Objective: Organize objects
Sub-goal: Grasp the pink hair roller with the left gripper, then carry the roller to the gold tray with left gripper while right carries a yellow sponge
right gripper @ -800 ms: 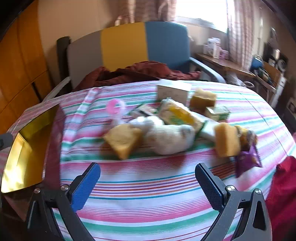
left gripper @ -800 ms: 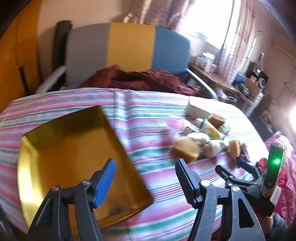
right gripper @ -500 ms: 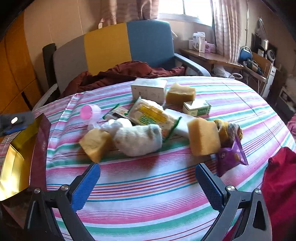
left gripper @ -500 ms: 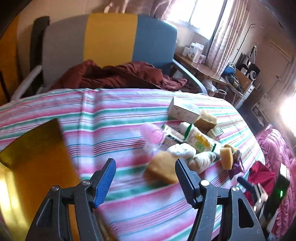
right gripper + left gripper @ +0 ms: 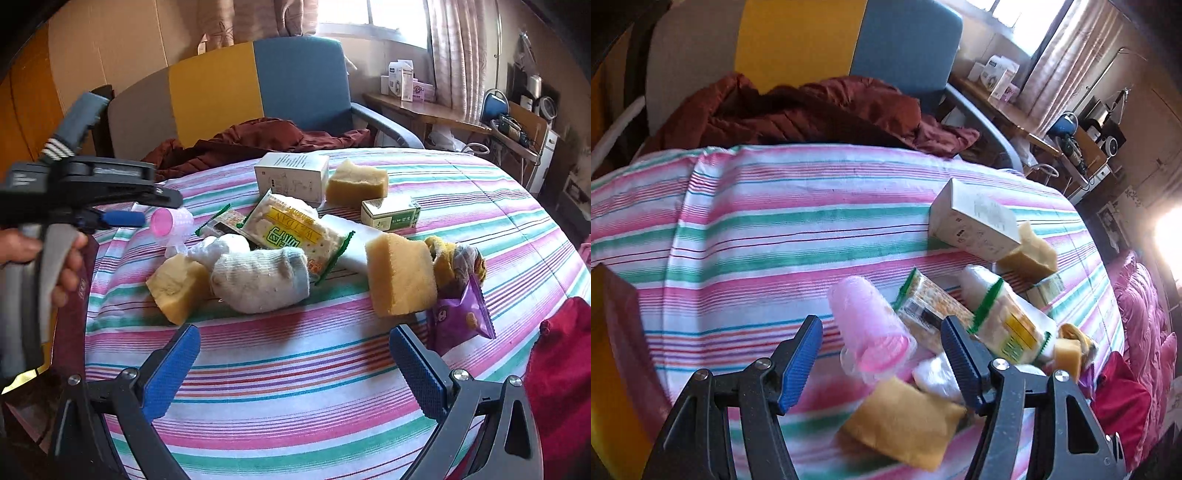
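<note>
Left gripper (image 5: 881, 356): jaws spread, nothing pinched — the pink plastic cup (image 5: 870, 330) lies on its side in the gap between the blue pads, no contact visible; a person's hand (image 5: 44, 258) holds its handle at the left edge of the right wrist view.
Right gripper (image 5: 293, 365): jaws spread wide, empty, hovering over bare striped tablecloth (image 5: 295, 369) short of the pile.
Nearest items: yellow sponge (image 5: 177, 286) touching a white sock bundle (image 5: 258, 280); to the right a larger sponge block (image 5: 400, 275), with a purple snack packet (image 5: 461, 317) just beside it.
Middle of pile: cracker packet with green edges (image 5: 295, 230) resting partly on the sock bundle; a smaller dark-labelled packet (image 5: 221, 221) beside it; the cup at the pile's left end.
Far side: white carton (image 5: 291, 177), another sponge (image 5: 356, 182) just beside it, small green-and-white box (image 5: 389, 212) in front of that.
Left edge: gold tray (image 5: 605, 369), well apart from the pile.
Behind table: grey, yellow and blue chair (image 5: 229, 96) with a dark red garment (image 5: 258, 140) heaped on it.
</note>
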`<state>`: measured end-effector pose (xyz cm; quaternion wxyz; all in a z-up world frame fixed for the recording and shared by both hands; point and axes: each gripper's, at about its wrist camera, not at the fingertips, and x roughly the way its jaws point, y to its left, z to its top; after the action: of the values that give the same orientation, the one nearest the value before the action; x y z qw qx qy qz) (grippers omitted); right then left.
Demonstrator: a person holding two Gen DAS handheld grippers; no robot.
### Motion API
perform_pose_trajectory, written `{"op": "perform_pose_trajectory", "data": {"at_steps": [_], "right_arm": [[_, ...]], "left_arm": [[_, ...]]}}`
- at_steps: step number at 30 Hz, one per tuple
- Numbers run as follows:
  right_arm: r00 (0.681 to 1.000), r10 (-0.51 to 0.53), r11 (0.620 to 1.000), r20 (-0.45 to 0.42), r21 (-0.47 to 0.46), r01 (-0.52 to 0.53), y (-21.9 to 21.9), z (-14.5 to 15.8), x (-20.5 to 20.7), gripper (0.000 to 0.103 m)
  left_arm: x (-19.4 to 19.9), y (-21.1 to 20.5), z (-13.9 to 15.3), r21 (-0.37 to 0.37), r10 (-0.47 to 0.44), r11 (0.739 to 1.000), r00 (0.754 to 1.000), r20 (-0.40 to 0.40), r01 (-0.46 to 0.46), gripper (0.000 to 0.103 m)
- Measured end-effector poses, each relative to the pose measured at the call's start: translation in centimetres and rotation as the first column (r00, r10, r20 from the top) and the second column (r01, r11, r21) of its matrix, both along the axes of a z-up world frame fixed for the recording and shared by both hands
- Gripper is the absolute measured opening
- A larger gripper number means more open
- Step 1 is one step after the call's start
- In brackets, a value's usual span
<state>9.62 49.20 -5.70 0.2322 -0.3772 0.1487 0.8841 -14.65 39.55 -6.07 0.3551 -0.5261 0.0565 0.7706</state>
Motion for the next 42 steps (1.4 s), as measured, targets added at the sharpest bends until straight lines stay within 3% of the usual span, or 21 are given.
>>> {"op": "perform_pose_trajectory", "data": {"at_steps": [1,3,6,10,13,18,20,24,26,29,30,31,36,42], "right_arm": [[1.000,0.005,1.000,-0.002,-0.003,-0.005,0.0,0.0,-0.1,0.103],[1.000,0.026,1.000,-0.006,-0.010,-0.026,0.0,0.1,-0.3,0.103],[0.996,0.083,0.996,-0.013,-0.019,-0.084,-0.5,0.3,-1.0,0.103],[0.976,0.215,0.976,-0.019,-0.017,-0.215,-1.8,1.0,-2.9,0.102],[0.943,0.334,0.943,-0.004,-0.013,-0.334,-3.1,1.4,-5.1,0.099],[0.843,0.524,0.844,0.121,0.064,-0.533,-6.0,1.4,-10.1,0.095],[0.789,0.585,0.790,0.188,0.091,-0.607,-7.2,0.9,-12.4,0.092],[0.697,0.638,0.707,0.327,0.108,-0.699,-8.5,-1.2,-16.1,0.090],[0.644,0.655,0.670,0.396,0.091,-0.737,-8.9,-2.6,-17.3,0.077],[0.617,0.632,0.655,0.468,0.103,-0.749,-9.1,-4.1,-18.2,0.061],[0.623,0.623,0.659,0.473,0.112,-0.744,-9.0,-4.0,-18.2,0.058],[0.636,0.612,0.671,0.470,0.118,-0.732,-8.6,-3.5,-18.3,0.047],[0.722,0.584,0.741,0.372,0.120,-0.661,-7.4,-0.9,-17.3,0.045],[0.795,0.566,0.793,0.218,0.123,-0.597,-9.0,3.2,-15.3,0.045]], "left_arm": [[-0.3,0.2,-0.5,-0.010,-0.005,1.000,1.000,0.014,0.005,0.063],[-0.5,0.4,-1.2,-0.009,-0.027,1.000,0.999,0.038,0.028,0.045],[-0.5,-0.2,-1.5,-0.001,-0.049,0.999,0.999,0.023,0.049,0.036],[-0.3,-2.2,-1.0,0.042,-0.042,0.998,0.999,0.024,0.041,0.036],[-0.2,-3.9,0.1,0.073,-0.020,0.997,1.000,0.021,0.018,0.036],[0.6,-7.4,2.8,0.137,0.004,0.991,1.000,-0.020,-0.001,0.036],[1.2,-8.9,4.0,0.153,0.012,0.988,0.999,-0.050,-0.004,0.036],[1.9,-12.6,5.6,0.175,0.049,0.984,0.995,-0.087,-0.033,0.036],[1.8,-14.4,6.0,0.183,0.076,0.981,0.993,-0.089,-0.059,0.036],[1.7,-17.9,6.4,0.184,0.132,0.977,0.986,-0.104,-0.112,0.036],[1.6,-18.9,6.5,0.179,0.147,0.976,0.983,-0.113,-0.125,0.036],[1.4,-20.4,6.5,0.170,0.172,0.974,0.977,-0.127,-0.149,0.036],[-0.6,-25.7,5.3,0.098,0.284,0.957,0.946,-0.153,-0.272,0.036],[-4.9,-31.4,3.7,-0.002,0.447,0.888,0.866,-0.224,-0.459,0.037]]}}
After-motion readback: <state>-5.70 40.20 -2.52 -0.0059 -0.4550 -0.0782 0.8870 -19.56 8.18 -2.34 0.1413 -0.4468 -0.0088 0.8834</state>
